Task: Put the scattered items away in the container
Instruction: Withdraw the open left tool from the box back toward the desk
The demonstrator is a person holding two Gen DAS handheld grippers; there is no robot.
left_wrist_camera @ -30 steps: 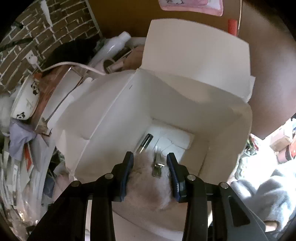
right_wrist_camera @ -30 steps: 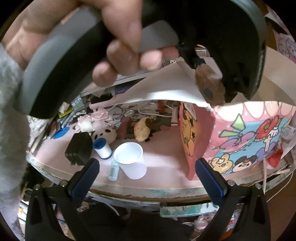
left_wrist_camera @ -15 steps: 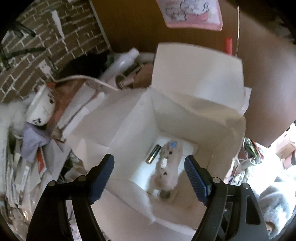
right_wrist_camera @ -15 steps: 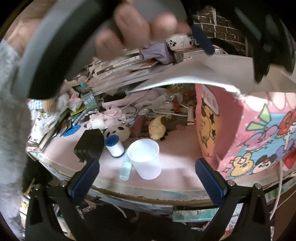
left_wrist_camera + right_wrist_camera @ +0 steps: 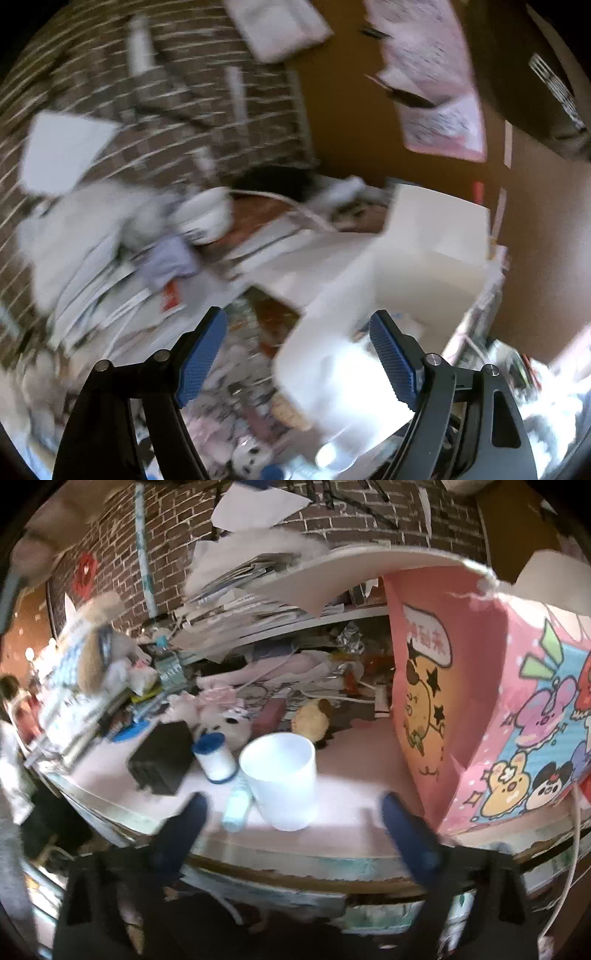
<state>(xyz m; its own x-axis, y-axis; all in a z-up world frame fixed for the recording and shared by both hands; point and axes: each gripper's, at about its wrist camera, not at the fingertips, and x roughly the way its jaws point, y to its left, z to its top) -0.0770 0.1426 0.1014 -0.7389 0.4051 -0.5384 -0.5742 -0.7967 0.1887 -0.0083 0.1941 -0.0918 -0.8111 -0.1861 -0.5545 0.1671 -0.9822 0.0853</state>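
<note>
The left wrist view is smeared by motion. My left gripper point(image 5: 297, 332) is open with nothing between its blue pads, held above the clutter to the left of the white-lined box point(image 5: 436, 251); the box's inside is hidden. In the right wrist view the same box shows its pink cartoon wall point(image 5: 480, 720) at the right. My right gripper point(image 5: 295, 805) is open and empty, low at the table's front edge. Just beyond it stand a white cup point(image 5: 280, 775), a blue-capped white spool point(image 5: 216, 760) and a small pale bottle point(image 5: 236, 805) lying on its side.
A black box point(image 5: 162, 760) sits left of the spool. A panda plush point(image 5: 229, 725) and a yellow plush point(image 5: 312, 720) lie behind the cup. Stacked papers point(image 5: 258, 602) and a brick wall point(image 5: 332, 520) fill the back. A pink mat point(image 5: 354, 775) covers the table.
My left gripper opened, dropped the fluffy item into the box, then swung up and away to the left. The hand and left gripper left the right wrist view, which moved nearer the cup.
</note>
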